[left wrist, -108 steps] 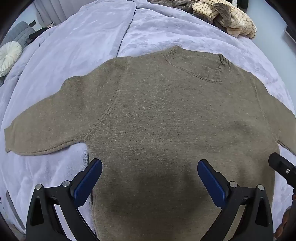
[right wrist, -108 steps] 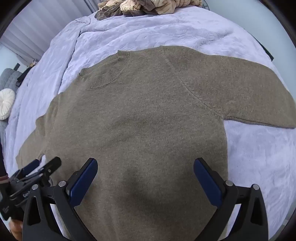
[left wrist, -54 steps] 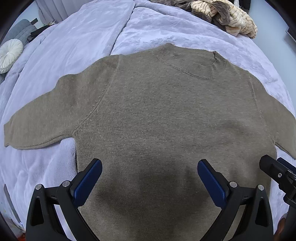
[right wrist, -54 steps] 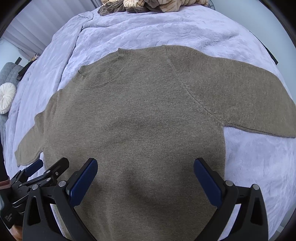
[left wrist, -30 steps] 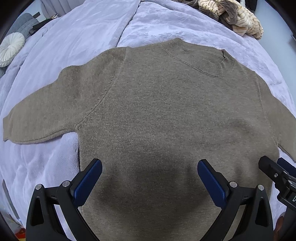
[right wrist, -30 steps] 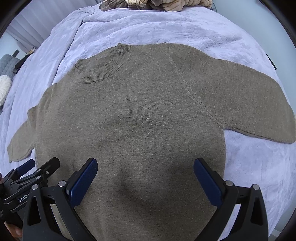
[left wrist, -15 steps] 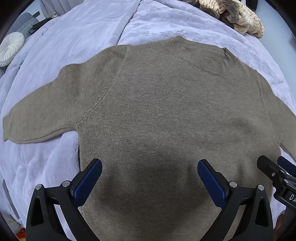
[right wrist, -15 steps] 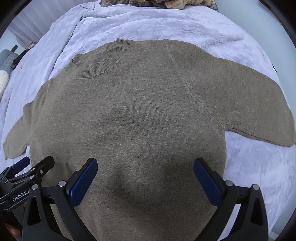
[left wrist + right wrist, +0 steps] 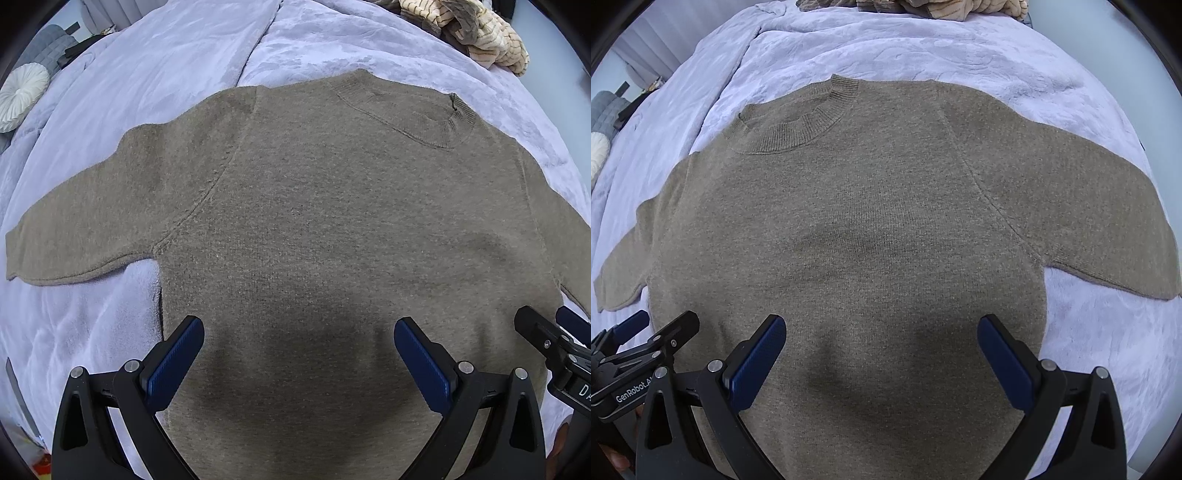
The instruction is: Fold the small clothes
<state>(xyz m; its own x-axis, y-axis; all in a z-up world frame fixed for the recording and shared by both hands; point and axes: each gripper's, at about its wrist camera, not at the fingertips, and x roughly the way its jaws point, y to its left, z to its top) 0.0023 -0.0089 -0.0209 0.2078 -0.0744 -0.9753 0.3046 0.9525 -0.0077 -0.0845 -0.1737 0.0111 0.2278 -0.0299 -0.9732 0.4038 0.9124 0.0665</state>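
An olive-brown knit sweater [image 9: 314, 221] lies flat and spread out on the lilac bed cover, collar at the far side, both short sleeves out to the sides. It also fills the right wrist view [image 9: 871, 229]. My left gripper [image 9: 299, 354] is open and empty, hovering over the lower body of the sweater. My right gripper [image 9: 882, 350] is open and empty, over the same lower part, to the right of the left one. The sweater's bottom hem is hidden below both views.
The lilac bed cover [image 9: 166, 62] lies under everything. A heap of striped beige and brown clothes [image 9: 476, 29] lies at the far right corner of the bed. A white round cushion [image 9: 22, 96] sits off the bed at the far left.
Both grippers have drifted a little closer over the sweater and stayed open. The sweater has not moved.
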